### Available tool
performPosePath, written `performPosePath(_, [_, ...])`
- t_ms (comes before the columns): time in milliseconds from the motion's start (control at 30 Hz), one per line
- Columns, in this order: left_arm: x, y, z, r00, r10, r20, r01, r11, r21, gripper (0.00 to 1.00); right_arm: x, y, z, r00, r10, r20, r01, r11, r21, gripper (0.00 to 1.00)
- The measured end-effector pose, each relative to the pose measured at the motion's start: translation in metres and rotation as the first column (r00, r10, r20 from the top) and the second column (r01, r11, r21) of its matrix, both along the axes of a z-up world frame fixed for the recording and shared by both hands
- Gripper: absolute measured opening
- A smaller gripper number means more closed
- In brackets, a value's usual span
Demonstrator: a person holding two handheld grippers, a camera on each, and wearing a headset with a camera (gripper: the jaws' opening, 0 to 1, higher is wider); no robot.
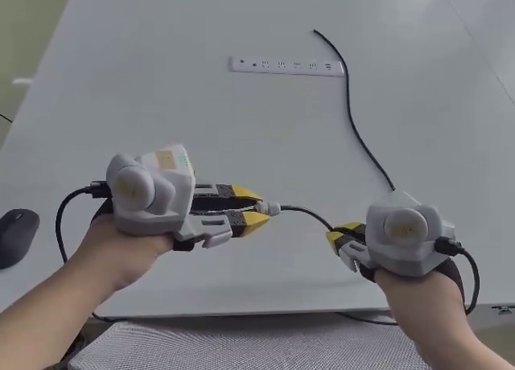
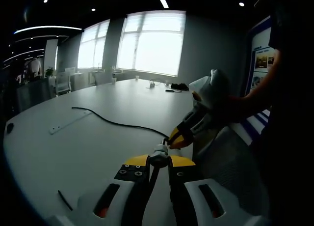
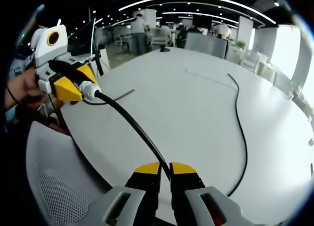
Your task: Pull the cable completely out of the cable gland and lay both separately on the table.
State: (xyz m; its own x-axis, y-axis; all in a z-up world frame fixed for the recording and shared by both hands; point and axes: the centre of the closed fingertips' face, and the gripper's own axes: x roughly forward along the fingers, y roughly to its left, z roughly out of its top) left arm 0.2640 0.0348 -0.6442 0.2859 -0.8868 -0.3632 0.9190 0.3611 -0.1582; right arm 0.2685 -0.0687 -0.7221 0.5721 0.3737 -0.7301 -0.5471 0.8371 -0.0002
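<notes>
Left claw [image 2: 153,163]: the yellow-tipped jaws are closed on the cable gland [image 2: 159,155], a small pale fitting that pokes out just past the tips. The claw is held in the person's left hand [image 1: 121,253], above the near part of the bench [image 1: 161,104].

Right claw [image 3: 165,169]: the jaws are clamped on the black cable [image 3: 132,125]. It is held in the right hand [image 1: 422,302], near the left claw and facing it.

Cable: still threaded in the gland. A short stretch runs in the air from the gland to the right claw, clear of the bench top. Beyond the right claw, black cable trails in a loose curve across the bench, and its free end lies just past the power strip.

Surroundings, all well apart from the claws:
- White power strip [image 1: 286,66], flat on the far middle of the bench.
- Dark mouse [image 1: 16,233], at the left edge.
- Grey mesh chair [image 1: 241,346], below the near edge, under both hands.
</notes>
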Motion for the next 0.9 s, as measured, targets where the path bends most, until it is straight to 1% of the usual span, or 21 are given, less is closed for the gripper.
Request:
performPosePath(133, [-0.001,0.001,0.0,1.0,0.001,-0.004,-0.001,1.0,0.004,0.15,0.0,-0.001,0.0,1.0,-0.003,0.001,0.003,1.0,-0.002,0.02])
performPosePath(267, [-0.001,0.001,0.001,1.0,0.005,-0.008,-0.005,1.0,0.001,0.15,-0.001,0.002,0.002,1.0,0.012,-0.001,-0.012,1.0,-0.006,0.03])
performPosePath(367, [-0.001,0.002,0.001,1.0,0.006,-0.018,-0.006,1.0,-0.001,0.15,-0.004,0.007,0.009,1.0,0.029,0.004,-0.029,1.0,0.011,0.07])
performPosePath(400, [-0.001,0.001,0.001,1.0,0.005,-0.019,-0.005,1.0,0.0,0.15,-0.006,0.008,0.01,0.999,0.04,0.006,-0.04,0.999,0.006,0.08])
performPosePath(467, [-0.001,0.001,0.002,1.0,0.004,-0.016,-0.004,1.0,0.001,0.15,-0.009,0.011,0.017,0.998,0.059,0.016,-0.059,0.998,0.012,0.1])
performPosePath(533, [-0.002,0.001,0.002,1.0,0.005,-0.02,-0.006,1.0,-0.002,0.15,-0.01,0.015,0.026,0.997,0.073,0.031,-0.073,0.997,0.012,0.14])
performPosePath(567, [-0.002,0.002,0.002,1.0,0.004,-0.022,-0.004,1.0,0.0,0.15,-0.009,0.019,0.034,0.993,0.098,0.06,-0.098,0.995,0.003,0.15])
performPosePath(633, [-0.002,0.002,0.001,1.0,0.002,-0.024,-0.002,1.0,0.002,0.15,-0.007,0.022,0.042,0.987,0.135,0.089,-0.133,0.991,-0.029,0.17])
performPosePath(667, [-0.003,0.002,0.001,1.0,0.0,-0.026,0.0,1.0,0.004,0.15,-0.005,0.026,0.047,0.98,0.163,0.112,-0.158,0.986,-0.054,0.18])
performPosePath(700, [-0.003,0.002,0.0,1.0,-0.002,-0.026,0.002,1.0,0.006,0.15,-0.004,0.03,0.05,0.975,0.186,0.123,-0.179,0.981,-0.068,0.19])
performPosePath(733, [-0.003,0.002,0.0,1.0,-0.002,-0.026,0.002,1.0,0.007,0.15,-0.004,0.036,0.054,0.966,0.223,0.134,-0.212,0.973,-0.087,0.2])
performPosePath(800, [-0.003,0.002,0.0,1.0,-0.002,-0.026,0.002,1.0,0.007,0.15,-0.001,0.041,0.058,0.953,0.262,0.15,-0.245,0.962,-0.122,0.2])
performPosePath(833, [-0.002,0.002,0.0,1.0,-0.002,-0.026,0.002,1.0,0.008,0.15,0.0,0.046,0.06,0.944,0.292,0.153,-0.271,0.952,-0.141,0.2])
performPosePath(867, [-0.002,0.002,0.0,1.0,-0.004,-0.025,0.004,1.0,0.008,0.15,0.0,0.049,0.061,0.939,0.307,0.155,-0.284,0.947,-0.151,0.2])
performPosePath(900, [-0.001,0.002,0.0,1.0,-0.006,-0.022,0.006,1.0,0.008,0.15,0.001,0.053,0.063,0.93,0.332,0.16,-0.306,0.937,-0.167,0.2])
